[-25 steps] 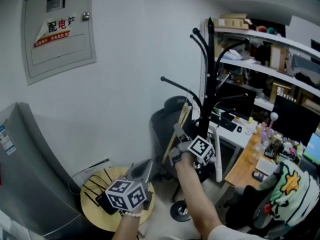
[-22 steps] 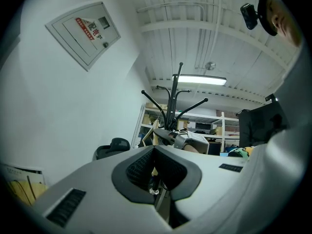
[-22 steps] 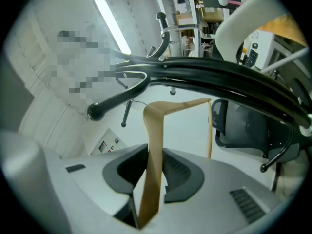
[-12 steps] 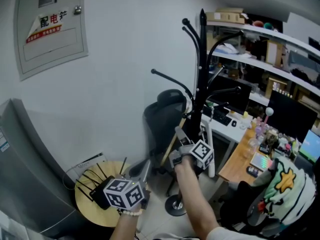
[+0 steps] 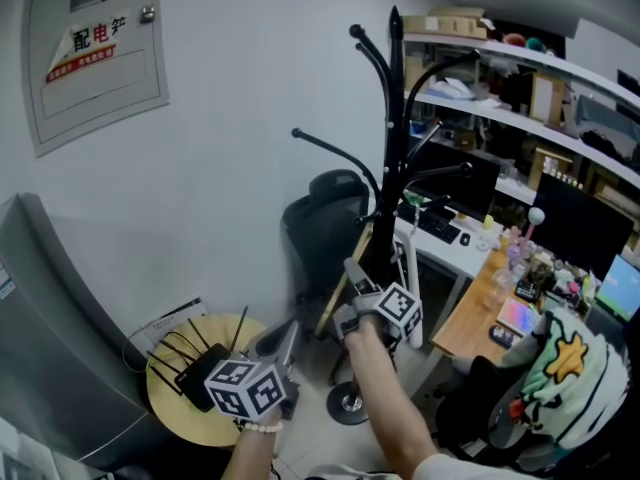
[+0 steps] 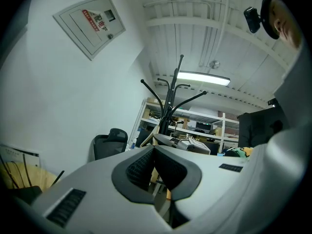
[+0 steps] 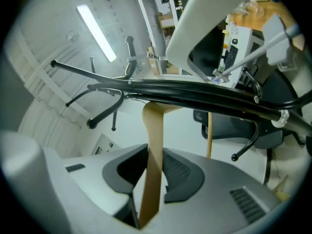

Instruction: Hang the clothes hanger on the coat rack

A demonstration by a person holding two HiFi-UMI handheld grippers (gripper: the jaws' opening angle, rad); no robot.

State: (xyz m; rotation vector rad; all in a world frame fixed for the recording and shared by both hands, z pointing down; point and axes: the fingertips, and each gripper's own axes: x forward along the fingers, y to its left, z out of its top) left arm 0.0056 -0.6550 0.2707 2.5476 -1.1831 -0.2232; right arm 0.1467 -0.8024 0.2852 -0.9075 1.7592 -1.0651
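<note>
The black coat rack (image 5: 393, 128) stands in the middle of the head view with curved arms at several heights. A tan wooden hanger (image 5: 330, 313) slants beside its pole, below the lower arms. My right gripper (image 5: 352, 268) is shut on one arm of the hanger (image 7: 152, 169), whose strip runs up between the pads. The hanger's top passes behind the rack's pole (image 7: 204, 97), so its hook is hidden. My left gripper (image 5: 290, 330) sits lower left, apart from the hanger. It is shut with nothing between its pads (image 6: 141, 167), and it points level toward the rack (image 6: 170, 99).
A round wooden table (image 5: 175, 418) holds a black router (image 5: 195, 388) at lower left. A black office chair (image 5: 320, 223) stands behind the rack. A white desk (image 5: 455, 243) and shelves (image 5: 520, 78) fill the right. A grey cabinet (image 5: 50, 348) lines the left wall.
Both grippers have sunk lower, and the right one still grips the hanger. The view has shifted, so the rack sits further left and the table shows more.
</note>
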